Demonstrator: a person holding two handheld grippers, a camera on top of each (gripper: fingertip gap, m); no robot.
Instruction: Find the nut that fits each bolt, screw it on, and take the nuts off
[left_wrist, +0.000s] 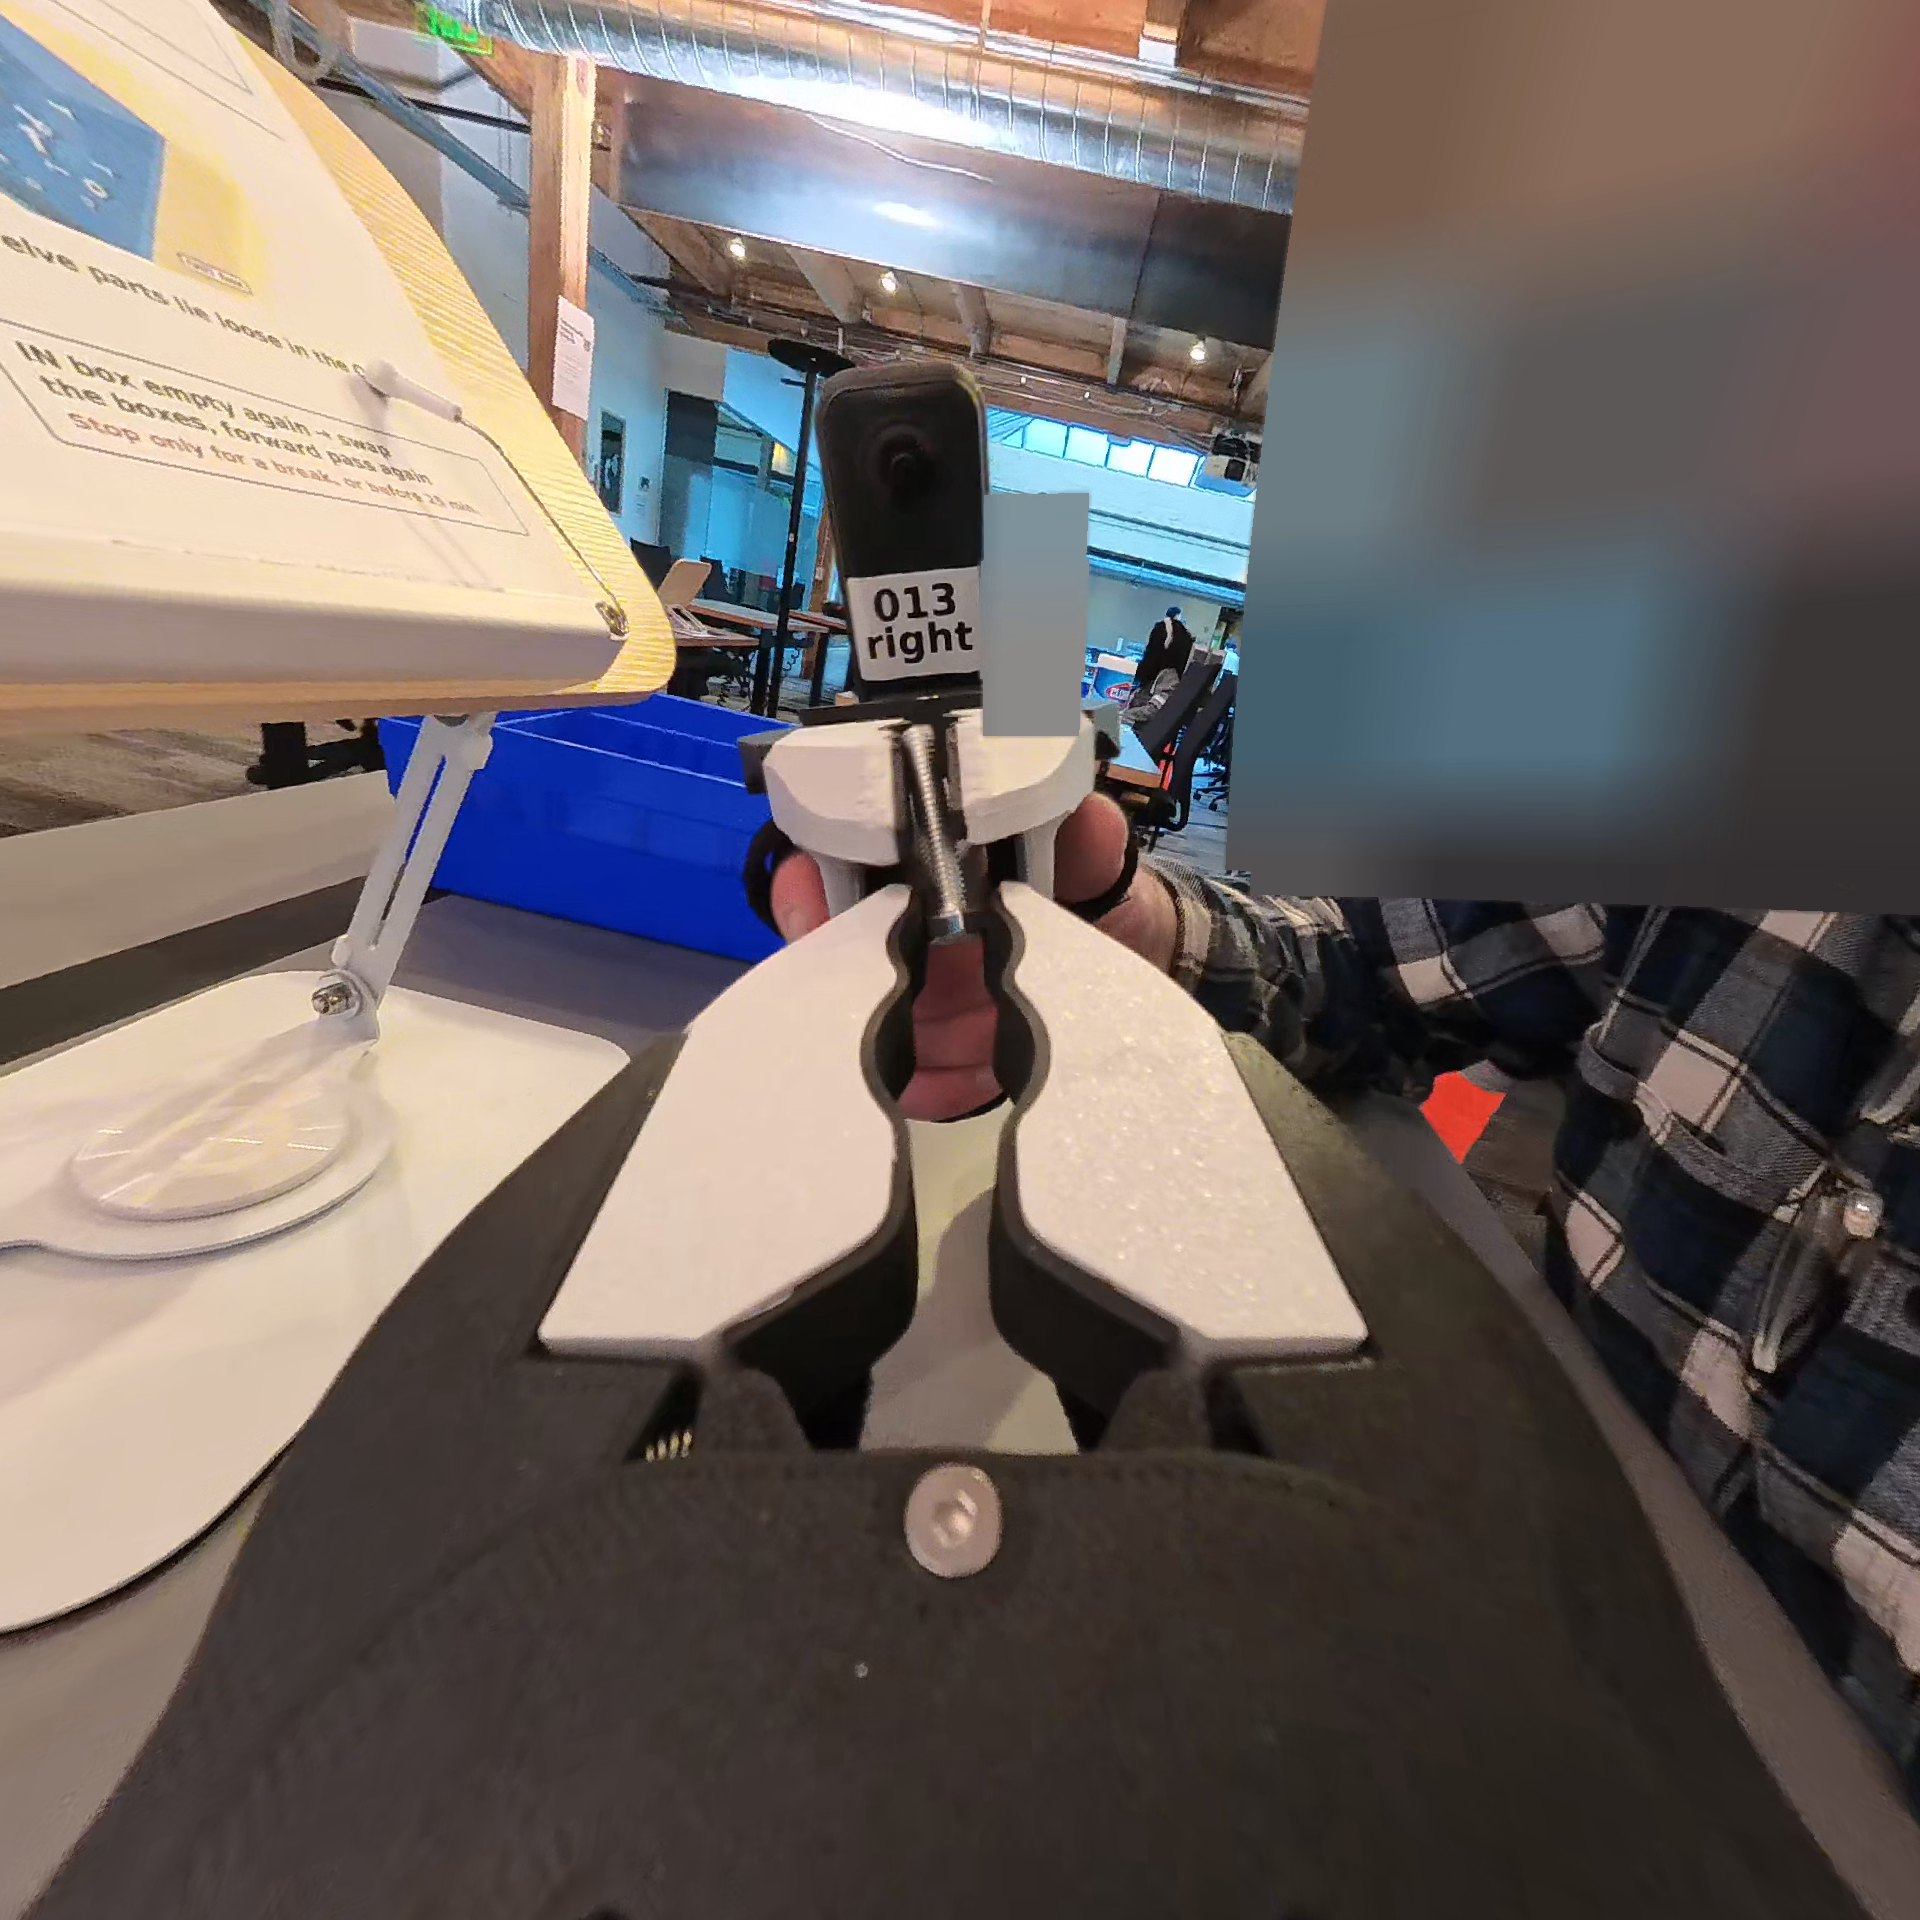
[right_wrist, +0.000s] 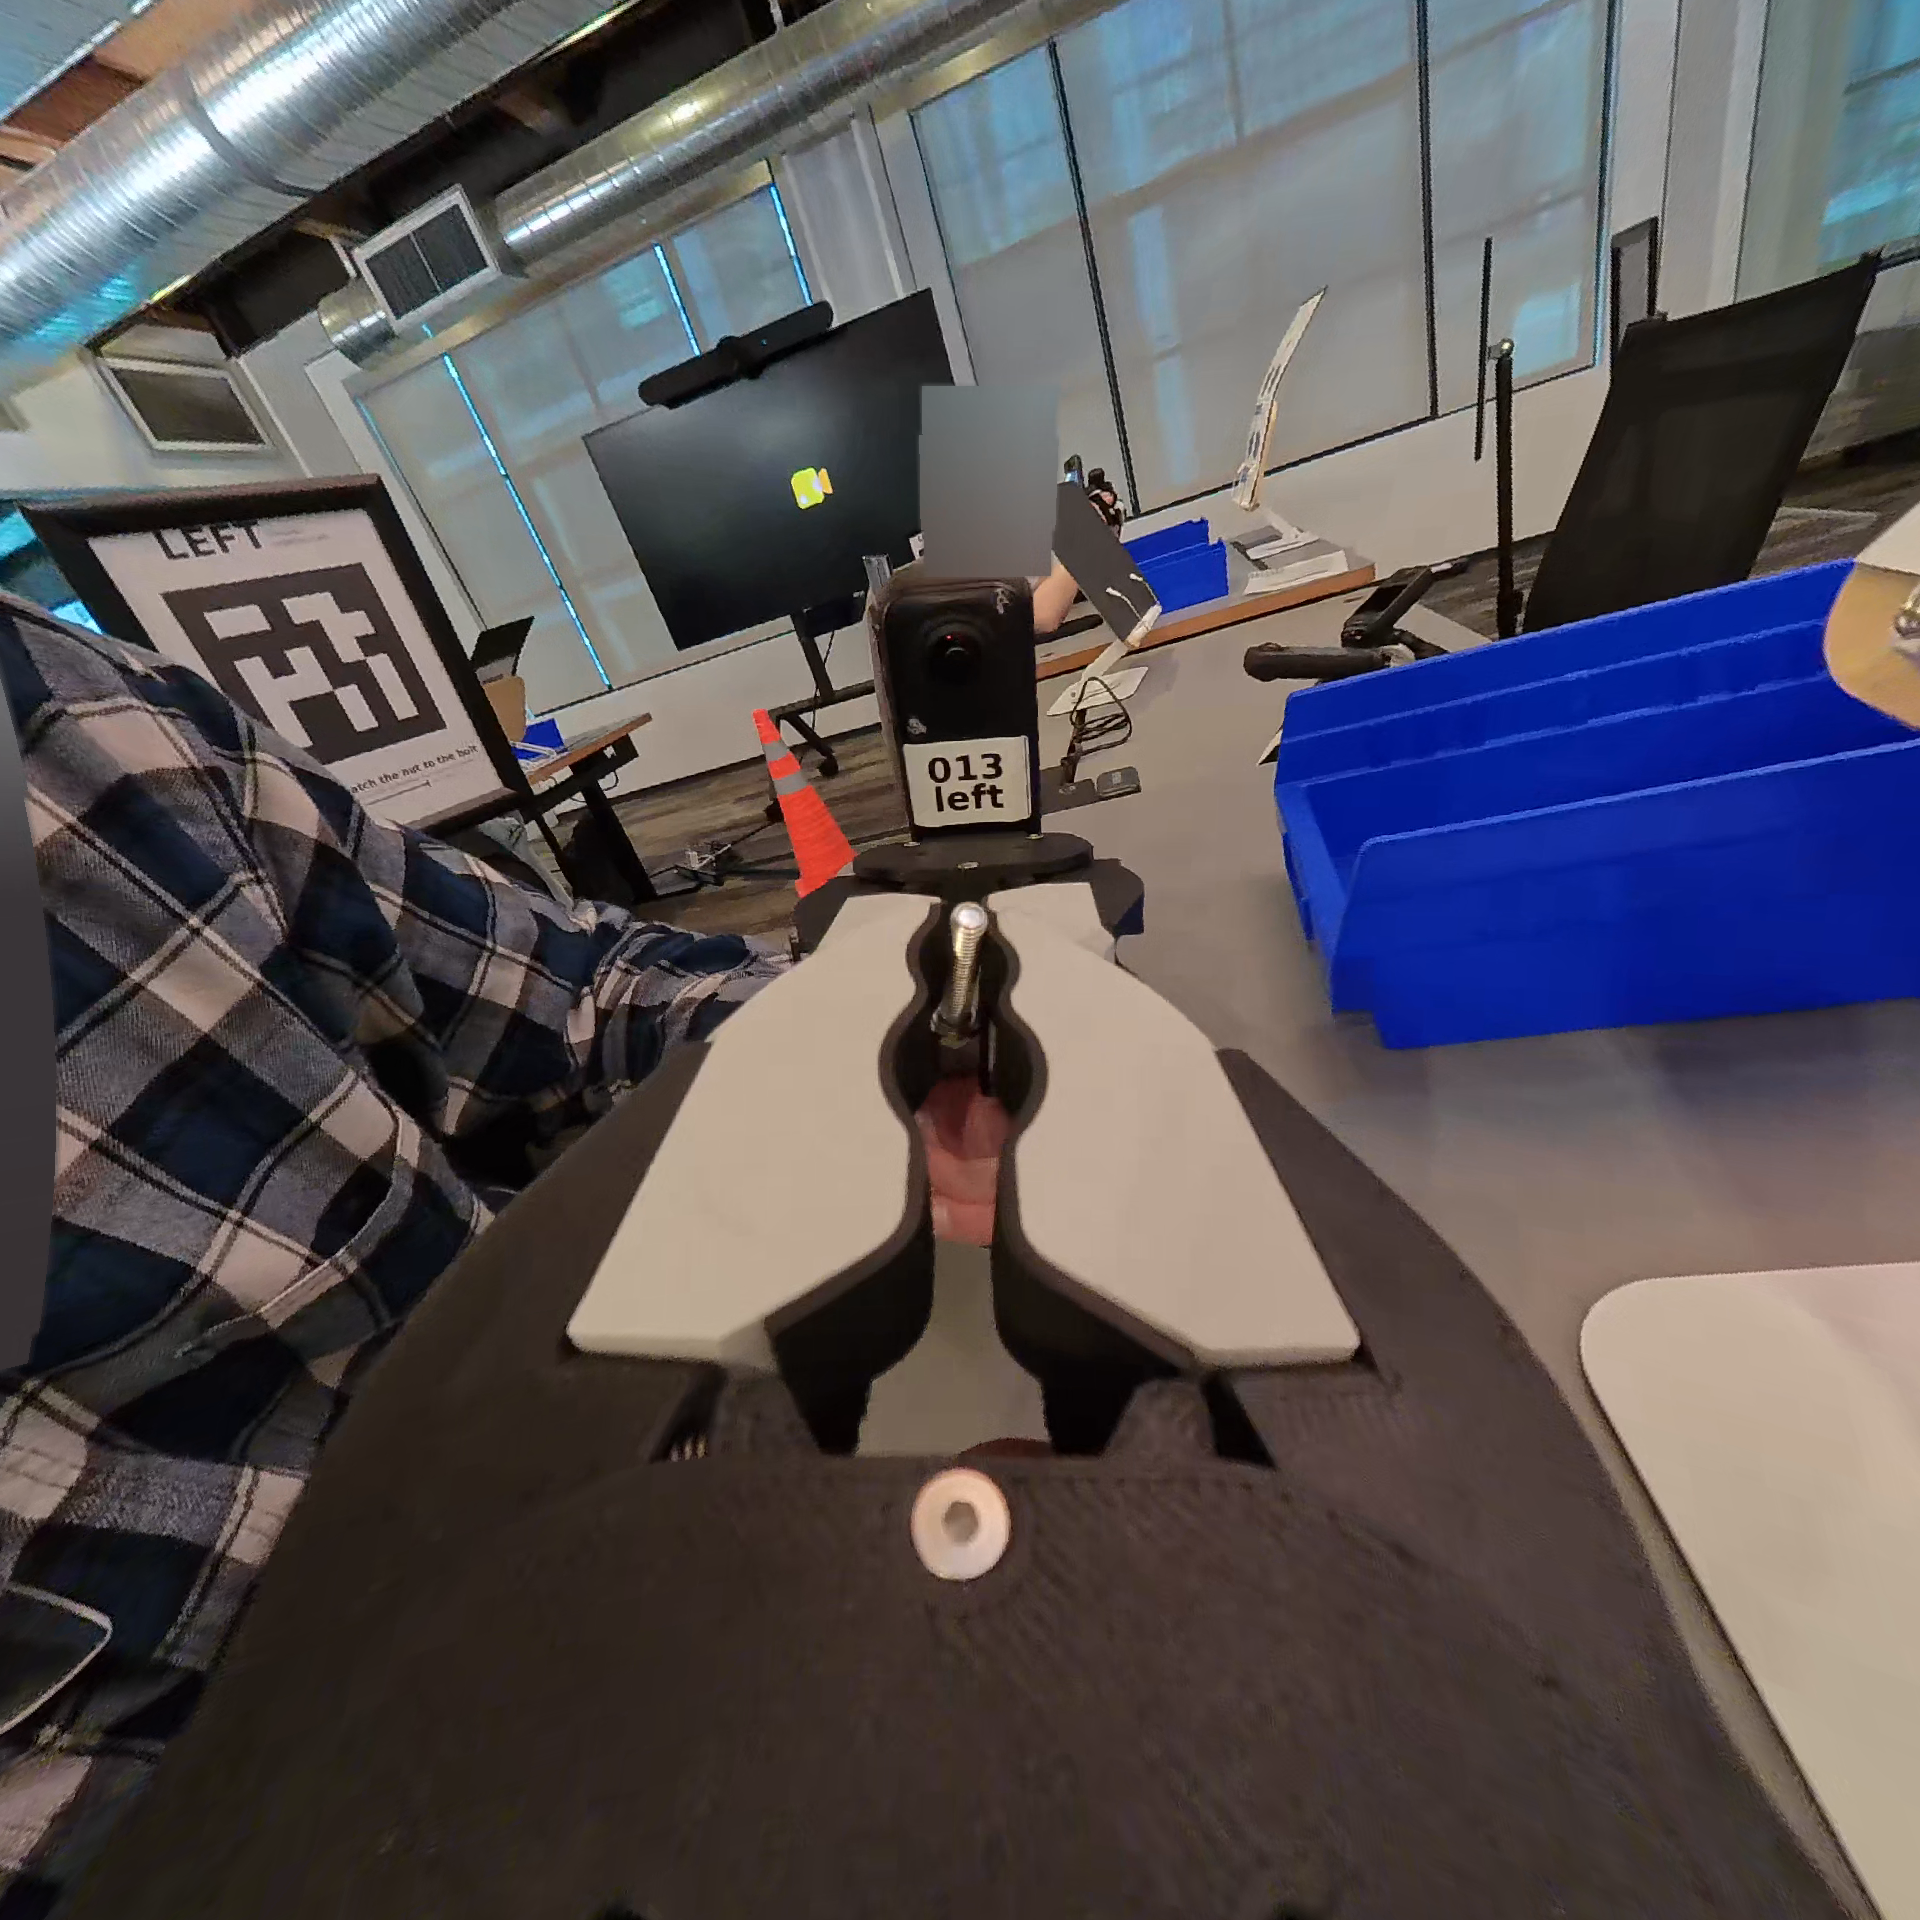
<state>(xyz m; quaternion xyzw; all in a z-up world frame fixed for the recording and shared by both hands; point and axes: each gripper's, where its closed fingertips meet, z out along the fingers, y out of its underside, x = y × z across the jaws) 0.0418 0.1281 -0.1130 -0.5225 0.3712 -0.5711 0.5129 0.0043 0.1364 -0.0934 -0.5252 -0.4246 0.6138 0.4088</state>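
Note:
The two grippers face each other tip to tip above the table. A silver threaded bolt (left_wrist: 928, 831) runs between them. My left gripper (left_wrist: 951, 914) is shut on the bolt's hex end at its fingertips. In the right wrist view the bolt (right_wrist: 961, 966) lies along the slit between my right gripper's (right_wrist: 964, 925) fingers. A hex nut (right_wrist: 951, 1023) sits on the shaft's near end, and the right fingers are closed on it. A person's fingers show behind both sets of jaws.
A blue divided bin (left_wrist: 623, 800) stands on the grey table and also shows in the right wrist view (right_wrist: 1610, 852). A white stand with an instruction sheet (left_wrist: 260, 416) rests on a white mat (left_wrist: 208, 1299). A plaid sleeve (left_wrist: 1558, 1039) is close by.

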